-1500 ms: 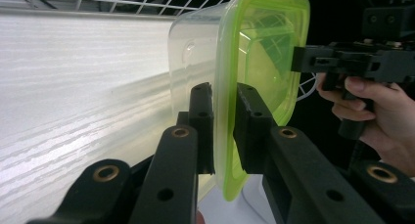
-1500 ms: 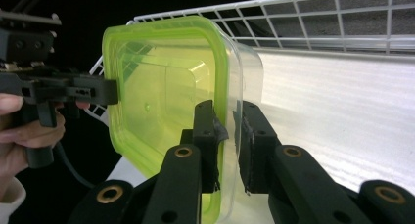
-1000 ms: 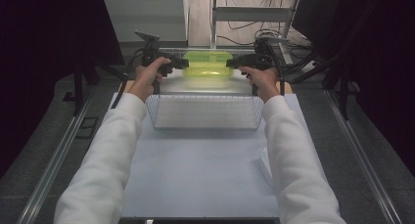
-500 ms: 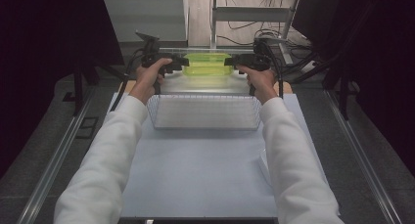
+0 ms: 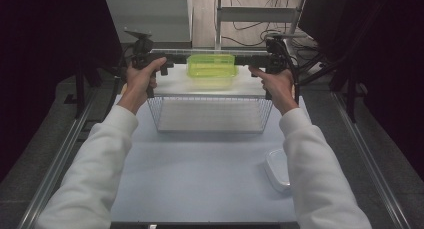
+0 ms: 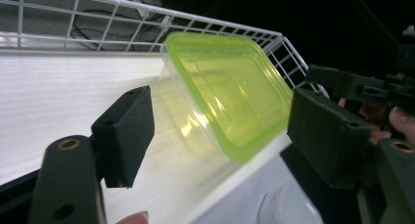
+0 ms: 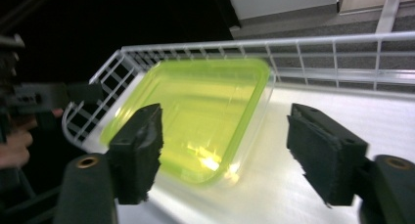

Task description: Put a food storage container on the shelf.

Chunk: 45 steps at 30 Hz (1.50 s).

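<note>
So the clear container (image 5: 212, 71) with its lime-green lid sits in the wire basket (image 5: 210, 114), while left gripper (image 5: 167, 66) and right gripper (image 5: 257, 66) have just been opening, both wide now, holding nothing.

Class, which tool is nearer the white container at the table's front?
Right. The right tool is beyond the white container, at the wire basket's right end; the left tool is at its left end.

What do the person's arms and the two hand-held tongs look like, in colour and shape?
Both arms wear long white sleeves. Each hand grips black tongs: the left tongs and the right tongs each end in two blocky black foam-like pads on dark arms with brass-coloured rivets. A grey plate tops the left one; black cables trail from the right.
</note>
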Motion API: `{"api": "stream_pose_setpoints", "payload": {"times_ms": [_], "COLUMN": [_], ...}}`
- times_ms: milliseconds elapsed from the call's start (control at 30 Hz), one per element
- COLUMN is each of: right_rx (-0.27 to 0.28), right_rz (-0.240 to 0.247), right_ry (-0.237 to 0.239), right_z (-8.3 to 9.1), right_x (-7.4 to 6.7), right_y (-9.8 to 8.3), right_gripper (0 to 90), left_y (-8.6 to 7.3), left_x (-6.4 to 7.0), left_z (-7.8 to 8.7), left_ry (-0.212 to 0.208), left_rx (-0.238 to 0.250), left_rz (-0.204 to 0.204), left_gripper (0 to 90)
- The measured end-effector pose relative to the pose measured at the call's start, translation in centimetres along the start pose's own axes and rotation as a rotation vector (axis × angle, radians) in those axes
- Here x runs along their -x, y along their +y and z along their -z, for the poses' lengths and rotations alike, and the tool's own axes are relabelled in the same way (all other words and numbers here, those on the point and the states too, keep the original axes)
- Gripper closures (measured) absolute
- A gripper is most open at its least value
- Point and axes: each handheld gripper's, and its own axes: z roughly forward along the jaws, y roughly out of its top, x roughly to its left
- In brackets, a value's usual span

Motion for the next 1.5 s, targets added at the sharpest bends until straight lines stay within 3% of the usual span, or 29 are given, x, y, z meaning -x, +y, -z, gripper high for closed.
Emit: {"api": "stream_pose_setpoints", "payload": {"times_ms": [33, 100, 200, 267, 300, 567, 600, 633, 700, 733, 833, 867, 900, 933, 967, 1067, 1100, 1167, 1367, 1500], "right_rx": [-0.014, -0.023, -0.050, -0.054, -0.056, -0.037, -0.037, -0.039, -0.040, -0.053, -0.070, -0.070, -0.091, -0.094, -0.100, -0.115, -0.120, -0.135, -0.207, -0.228], "right_rz": [0.040, 0.056, 0.096, 0.103, 0.119, 0.173, 0.173, 0.186, 0.187, 0.184, 0.171, 0.171, 0.164, 0.160, 0.152, 0.142, 0.131, 0.126, 0.139, 0.132], "right_ry": [-0.009, 0.003, -0.003, 0.002, 0.001, 0.016, 0.016, 0.026, 0.030, 0.032, 0.040, 0.040, 0.036, 0.038, 0.039, 0.035, 0.034, 0.028, -0.003, -0.015], "right_z": [0.9, 1.9, 3.4, 3.9, 5.1, 8.6, 8.6, 9.3, 9.5, 10.0, 10.5, 10.5, 10.7, 10.7, 10.7, 10.6, 10.5, 10.2, 9.3, 9.1], "right_x": [-0.2, -0.1, -0.1, -0.1, -0.1, 0.1, 0.1, 0.4, 0.5, 1.0, 1.5, 1.5, 1.8, 1.9, 2.0, 2.2, 2.3, 2.2, 2.4, 2.6], "right_y": [-0.6, -1.4, -2.7, -3.3, -4.5, -9.3, -9.3, -10.9, -11.5, -13.0, -14.8, -14.8, -16.1, -16.6, -17.1, -18.1, -19.1, -19.9, -22.3, -23.3], "right_gripper": [24.4, 24.0, 23.5, 23.5, 23.5, 24.6, 24.6, 25.4, 25.7, 26.4, 27.1, 27.1, 27.3, 27.4, 27.5, 27.5, 27.6, 27.7, 28.1, 28.1], "left_y": [-0.6, -1.4, -3.0, -3.5, -4.7, -10.7, -10.7, -12.2, -13.0, -13.7, -16.3, -16.3, -17.7, -17.7, -19.0, -20.2, -21.1, -22.1, -23.9, -24.2], "left_x": [0.7, 1.0, 1.4, 1.4, 1.5, 2.1, 2.1, 2.1, 2.1, 2.0, 1.6, 1.6, 1.3, 1.3, 0.8, 0.4, 0.2, 0.0, -0.1, 0.0], "left_z": [0.8, 1.6, 2.5, 2.8, 3.4, 5.1, 5.1, 5.3, 5.5, 5.6, 5.8, 5.8, 5.6, 5.6, 5.2, 4.8, 4.3, 4.0, 3.2, 2.8], "left_ry": [0.009, -0.014, 0.007, 0.004, 0.001, 0.011, 0.011, 0.018, 0.024, 0.030, 0.042, 0.042, 0.055, 0.055, 0.059, 0.060, 0.083, 0.091, 0.096, 0.089], "left_rx": [0.009, 0.014, 0.004, 0.004, 0.006, 0.000, 0.000, -0.008, -0.019, -0.024, -0.045, -0.045, -0.066, -0.066, -0.093, -0.116, -0.153, -0.173, -0.230, -0.247], "left_rz": [-0.033, -0.047, -0.091, -0.096, -0.107, -0.167, -0.167, -0.173, -0.178, -0.180, -0.178, -0.178, -0.178, -0.178, -0.171, -0.163, -0.168, -0.173, -0.177, -0.182], "left_gripper": [23.8, 23.5, 23.5, 23.7, 23.9, 25.0, 25.0, 25.2, 25.1, 25.2, 25.4, 25.4, 25.5, 25.5, 25.5, 25.6, 25.5, 25.6, 25.3, 25.2]}}
